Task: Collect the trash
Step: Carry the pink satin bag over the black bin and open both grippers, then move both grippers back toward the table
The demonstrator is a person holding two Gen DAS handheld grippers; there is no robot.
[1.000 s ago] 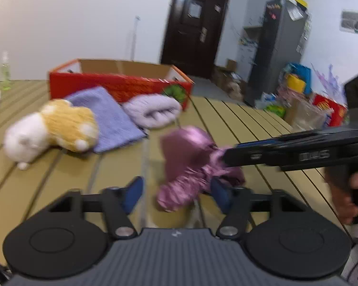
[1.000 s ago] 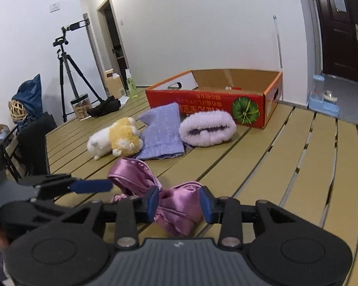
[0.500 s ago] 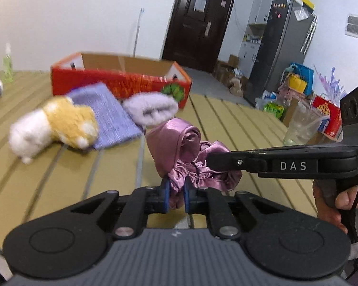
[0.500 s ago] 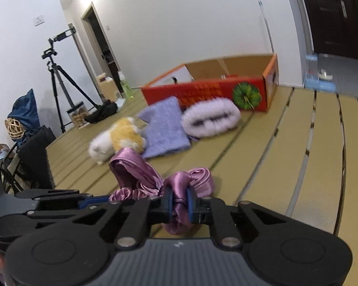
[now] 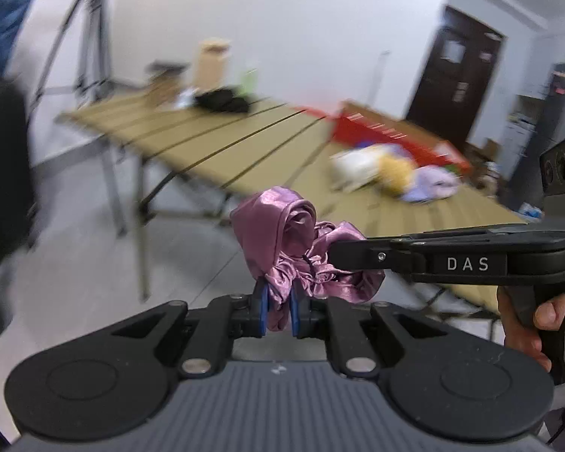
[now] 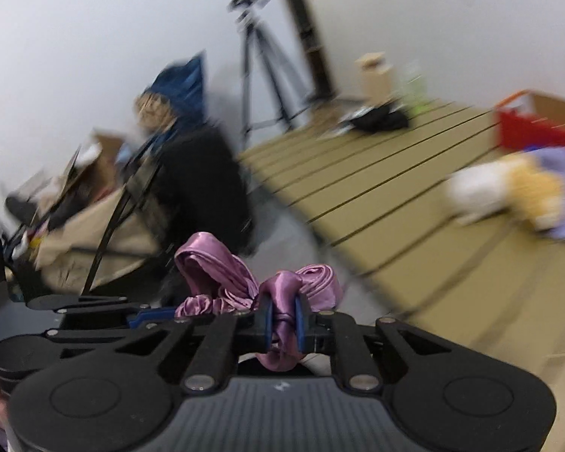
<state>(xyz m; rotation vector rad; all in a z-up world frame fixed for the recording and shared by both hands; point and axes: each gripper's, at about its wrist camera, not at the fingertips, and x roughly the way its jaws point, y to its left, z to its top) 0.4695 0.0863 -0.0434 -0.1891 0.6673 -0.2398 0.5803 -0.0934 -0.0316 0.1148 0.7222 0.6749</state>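
A crumpled pink satin cloth (image 5: 282, 233) hangs in the air between both grippers, off the table's near-left side over the floor. My left gripper (image 5: 278, 310) is shut on its lower left part. My right gripper (image 6: 282, 318) is shut on its other end, and the cloth (image 6: 222, 271) bunches up in front of it. In the left wrist view the right gripper (image 5: 339, 254) reaches in from the right into the cloth. In the right wrist view the left gripper (image 6: 169, 312) lies low at the left, its tips against the cloth.
The tan slatted table (image 5: 245, 150) stretches to the right, with a white and yellow plush toy (image 5: 373, 169), purple cloths (image 5: 433, 184) and a red cardboard box (image 5: 388, 135) on it. A black chair (image 6: 203, 188), a tripod (image 6: 260, 60) and boxes stand on the floor at the left.
Both grippers, shut on the pink cloth, have lifted it off the table and swung left, away from the table and over the floor. The view is motion-blurred.
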